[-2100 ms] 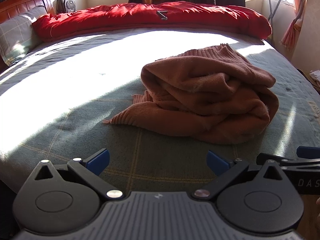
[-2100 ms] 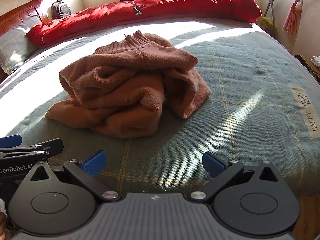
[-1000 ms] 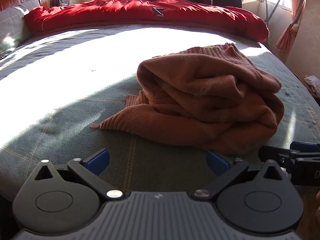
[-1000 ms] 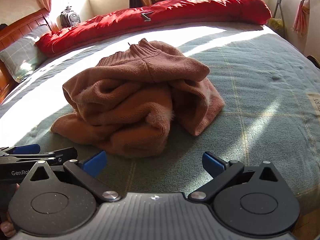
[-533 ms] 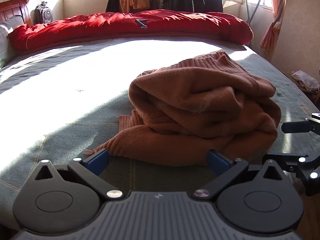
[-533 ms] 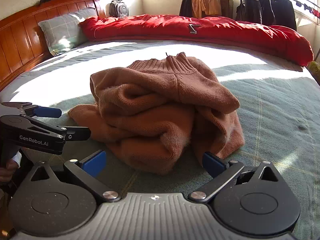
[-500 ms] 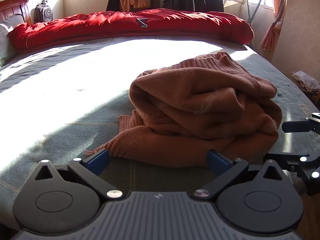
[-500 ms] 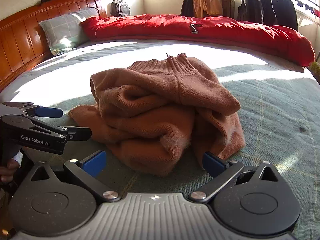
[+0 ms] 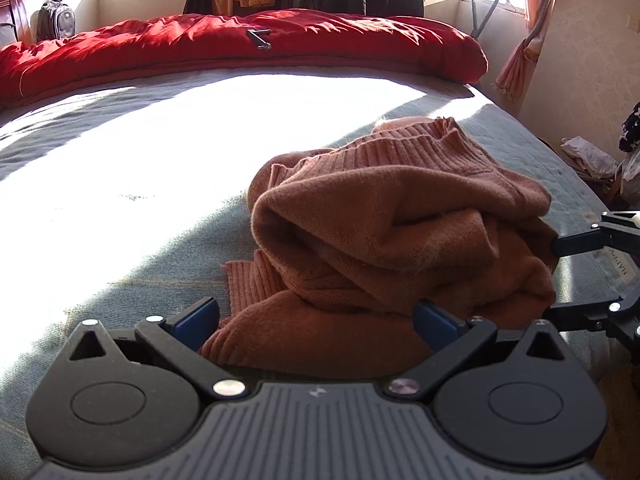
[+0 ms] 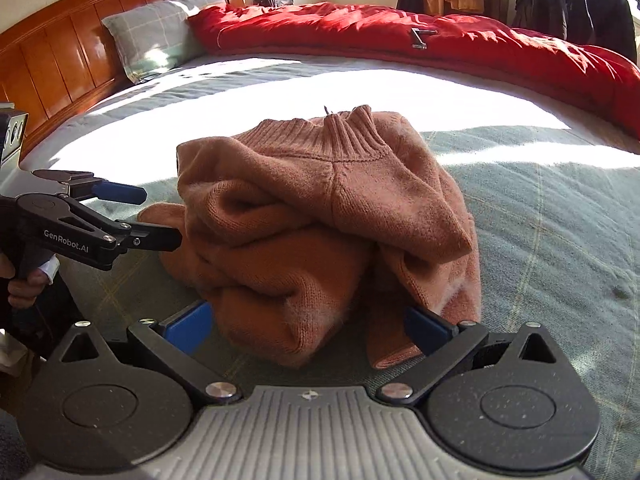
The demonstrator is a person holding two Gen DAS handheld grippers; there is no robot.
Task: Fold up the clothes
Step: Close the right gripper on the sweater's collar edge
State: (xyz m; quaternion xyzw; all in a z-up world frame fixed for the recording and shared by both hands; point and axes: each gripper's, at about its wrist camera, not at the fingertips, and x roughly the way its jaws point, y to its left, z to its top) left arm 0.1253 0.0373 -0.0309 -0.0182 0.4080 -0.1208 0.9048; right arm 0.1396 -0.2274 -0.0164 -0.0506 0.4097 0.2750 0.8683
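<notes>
We have a rust-orange sweater (image 10: 320,224) lying in a crumpled heap on the grey-green bedspread (image 10: 560,216), near the front edge of the bed, its ribbed collar (image 10: 352,136) on top toward the far side. Our left gripper (image 9: 316,316) sits at the near left of the heap, wide open and holding nothing, a ribbed hem or cuff (image 9: 248,280) just ahead of it. Our right gripper (image 10: 308,326) is at the near right, equally wide open and empty, with a fold of knit between its fingers but not pinched. The risk we see is in the layers: sleeves and body are tangled, so closing here could catch several thicknesses at once, or only loose fuzz, and the heap would lift as a lump instead of opening flat. Beyond it the bedspread is bare, with strong sun glare. A red quilt (image 10: 400,32) lies along the far side and a pillow (image 10: 156,40) by the wooden headboard (image 10: 60,52), both well apart; nothing stands in the way.
</notes>
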